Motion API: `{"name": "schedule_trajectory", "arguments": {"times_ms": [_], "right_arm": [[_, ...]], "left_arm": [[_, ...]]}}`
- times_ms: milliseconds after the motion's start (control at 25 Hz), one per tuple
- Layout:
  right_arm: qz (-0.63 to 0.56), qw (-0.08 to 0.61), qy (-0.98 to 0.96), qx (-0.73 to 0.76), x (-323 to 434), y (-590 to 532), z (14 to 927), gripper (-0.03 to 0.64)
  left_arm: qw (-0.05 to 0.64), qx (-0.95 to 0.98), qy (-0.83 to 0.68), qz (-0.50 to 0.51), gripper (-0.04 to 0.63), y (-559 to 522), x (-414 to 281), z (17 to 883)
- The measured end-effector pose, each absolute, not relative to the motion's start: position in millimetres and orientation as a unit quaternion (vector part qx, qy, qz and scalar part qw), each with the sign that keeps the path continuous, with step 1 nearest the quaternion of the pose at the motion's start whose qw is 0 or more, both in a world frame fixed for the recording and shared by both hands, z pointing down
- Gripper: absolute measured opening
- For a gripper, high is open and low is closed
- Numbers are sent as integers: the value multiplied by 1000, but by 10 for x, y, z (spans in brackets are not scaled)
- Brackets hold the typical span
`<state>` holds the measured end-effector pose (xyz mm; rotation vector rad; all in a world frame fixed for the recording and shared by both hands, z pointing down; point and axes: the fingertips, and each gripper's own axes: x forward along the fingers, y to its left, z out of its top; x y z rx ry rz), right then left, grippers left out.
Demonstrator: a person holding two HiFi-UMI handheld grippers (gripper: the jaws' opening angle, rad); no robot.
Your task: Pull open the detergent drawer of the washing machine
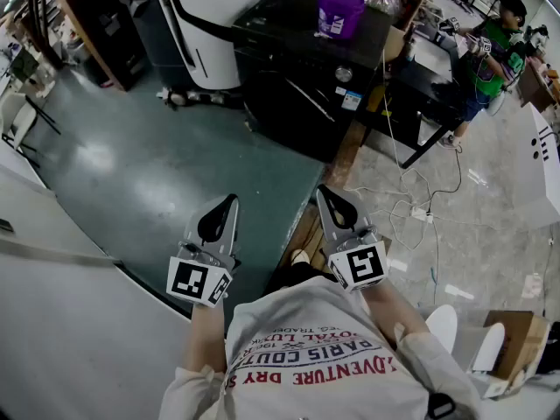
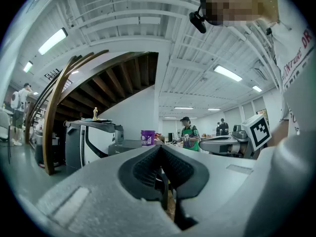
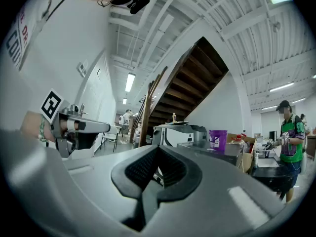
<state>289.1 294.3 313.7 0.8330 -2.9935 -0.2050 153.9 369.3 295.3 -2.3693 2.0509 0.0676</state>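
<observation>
A dark boxy machine (image 1: 306, 68) stands across the floor, well beyond both grippers, with a purple bucket (image 1: 339, 11) on its top. I cannot make out a detergent drawer on it. My left gripper (image 1: 229, 203) and right gripper (image 1: 325, 192) are held side by side at chest height, level, pointing toward it. Both are shut with nothing between the jaws. In the left gripper view the jaw tips (image 2: 160, 149) meet, and the bucket (image 2: 147, 137) shows far ahead. The right gripper view shows the same closed tips (image 3: 157, 149) and the bucket (image 3: 217, 139).
A white and black machine (image 1: 206, 24) stands left of the dark one. A person in green (image 1: 490, 51) works at a desk to the far right. Cables (image 1: 411, 208) lie on the floor. A white table (image 1: 52, 322) is at my left, a cardboard box (image 1: 516, 339) at lower right.
</observation>
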Motion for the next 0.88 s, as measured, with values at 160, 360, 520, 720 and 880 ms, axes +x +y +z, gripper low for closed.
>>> {"name": "schedule_trajectory", "arguments": {"times_ms": [160, 360, 520, 720, 880], "right_arm": [[-70, 18, -963, 261, 2861, 3054, 3157, 0], [-66, 23, -964, 257, 2842, 3150, 3187, 0], [-70, 23, -963, 259, 2791, 3218, 3172, 0], [-68, 37, -962, 263, 2724, 3192, 3244, 0], [-59, 43, -964, 255, 2623, 3118, 3326, 0]], "left_arm": [[8, -753, 658, 19, 2, 3788, 1529, 2959], [8, -755, 656, 21, 2, 3879, 1540, 2973], [7, -751, 660, 22, 2, 3965, 1482, 3000], [-11, -749, 660, 50, 34, 3976, 1383, 3031], [-34, -739, 665, 102, 338, 3922, 1220, 3049]]}}
